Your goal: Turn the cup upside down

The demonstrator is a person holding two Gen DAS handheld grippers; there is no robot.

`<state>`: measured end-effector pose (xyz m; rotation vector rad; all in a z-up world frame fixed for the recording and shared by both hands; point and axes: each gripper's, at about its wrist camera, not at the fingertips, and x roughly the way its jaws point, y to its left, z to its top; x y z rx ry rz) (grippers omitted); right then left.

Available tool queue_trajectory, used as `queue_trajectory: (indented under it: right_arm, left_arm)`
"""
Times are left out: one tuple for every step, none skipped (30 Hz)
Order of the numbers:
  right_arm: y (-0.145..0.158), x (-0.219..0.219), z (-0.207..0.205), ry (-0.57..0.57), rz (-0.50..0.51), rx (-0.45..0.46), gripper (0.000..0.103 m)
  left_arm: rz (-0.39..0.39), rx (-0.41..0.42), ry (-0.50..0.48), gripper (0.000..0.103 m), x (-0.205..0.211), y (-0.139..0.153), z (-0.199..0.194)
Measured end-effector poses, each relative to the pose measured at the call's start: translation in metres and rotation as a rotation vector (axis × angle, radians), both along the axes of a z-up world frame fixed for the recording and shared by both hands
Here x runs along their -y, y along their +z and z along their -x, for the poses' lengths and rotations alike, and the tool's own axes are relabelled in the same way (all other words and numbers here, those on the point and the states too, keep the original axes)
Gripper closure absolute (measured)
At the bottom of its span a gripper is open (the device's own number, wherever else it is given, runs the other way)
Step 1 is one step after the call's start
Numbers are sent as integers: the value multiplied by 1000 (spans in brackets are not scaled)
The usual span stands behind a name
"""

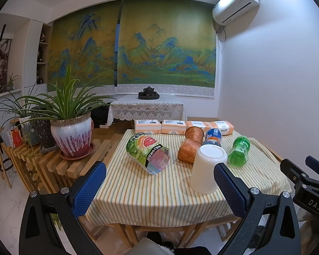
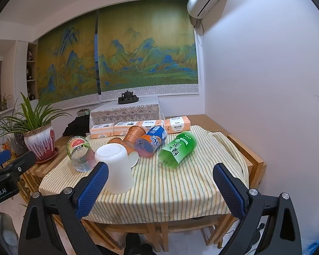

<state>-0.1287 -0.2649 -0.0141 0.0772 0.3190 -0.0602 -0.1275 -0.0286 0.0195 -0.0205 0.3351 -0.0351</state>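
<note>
A white plastic cup [image 1: 206, 167] stands upside down, rim on the striped tablecloth [image 1: 151, 193], near the table's front edge. It also shows in the right wrist view [image 2: 117, 167]. My left gripper [image 1: 159, 189] is open and empty, held back from the table, with its right finger in front of the cup's lower right side. My right gripper [image 2: 159, 189] is open and empty, its left finger beside the cup. Neither gripper touches the cup as far as I can tell.
On the cloth lie a grapefruit-label bottle [image 1: 147, 153], two orange patterned cups [image 1: 190, 146], a blue-orange can [image 2: 151, 141] and a green bottle [image 2: 177, 148]. Tissue packs [image 1: 172, 126] line the back edge. A potted plant [image 1: 71, 131] stands on a slatted bench to the left.
</note>
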Motion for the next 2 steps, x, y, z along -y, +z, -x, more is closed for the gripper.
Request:
queue_trajectory:
  right_arm:
    - [0,0,0,1,0,-2,6]
    - [-1,0,0,1,-1,-4,6]
  left_arm:
    - [-1,0,-2,0,0,0,-1]
    - [-4,-1,0,0,-1,0,-1]
